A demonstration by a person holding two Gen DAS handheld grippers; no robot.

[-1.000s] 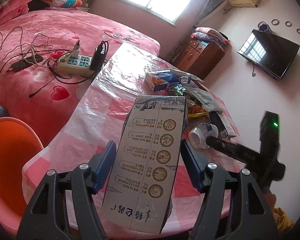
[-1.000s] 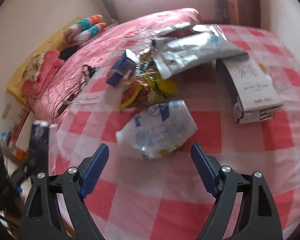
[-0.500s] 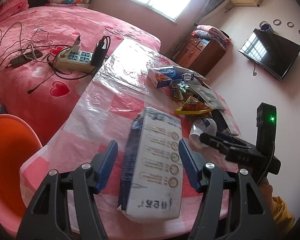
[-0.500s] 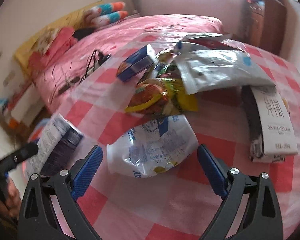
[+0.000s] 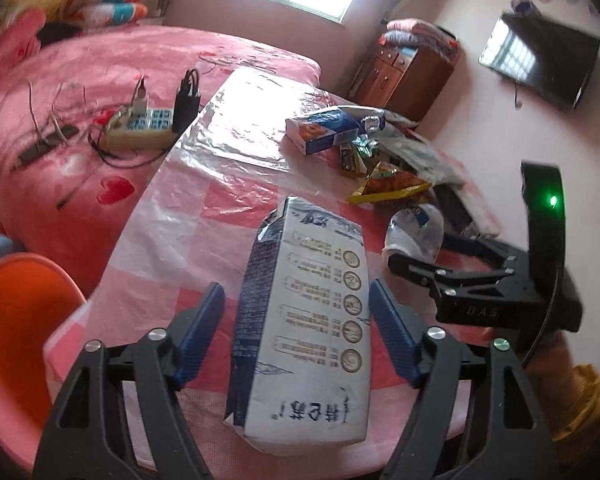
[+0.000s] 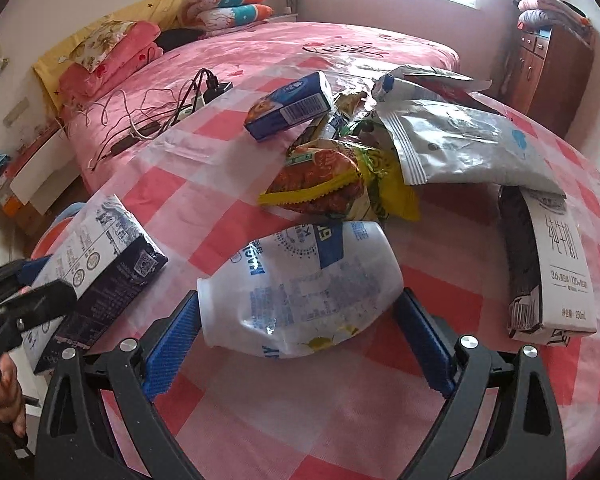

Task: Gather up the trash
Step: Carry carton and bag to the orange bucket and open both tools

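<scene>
A white and dark-blue milk carton (image 5: 308, 320) lies on the checked table between the fingers of my open left gripper (image 5: 296, 336); the pads do not touch it. It also shows in the right wrist view (image 6: 96, 264). A crushed white and blue plastic bottle (image 6: 304, 292) lies between the fingers of my open right gripper (image 6: 300, 340), its ends close to both pads. It also shows in the left wrist view (image 5: 416, 228). Behind it lie an orange and yellow snack bag (image 6: 328, 184), a blue box (image 6: 292, 104) and a silver pouch (image 6: 468, 148).
Another milk carton (image 6: 552, 268) lies at the right of the table. A power strip (image 5: 140, 132) with cables lies on the pink bed beside the table. An orange chair (image 5: 16, 320) stands at the left. A wooden cabinet (image 5: 408, 76) and a wall TV (image 5: 540, 64) are beyond.
My right gripper has moved forward so the crushed bottle now lies between its fingers. The milk carton has turned onto its side between my left fingers, and the left gripper has shifted slightly.
</scene>
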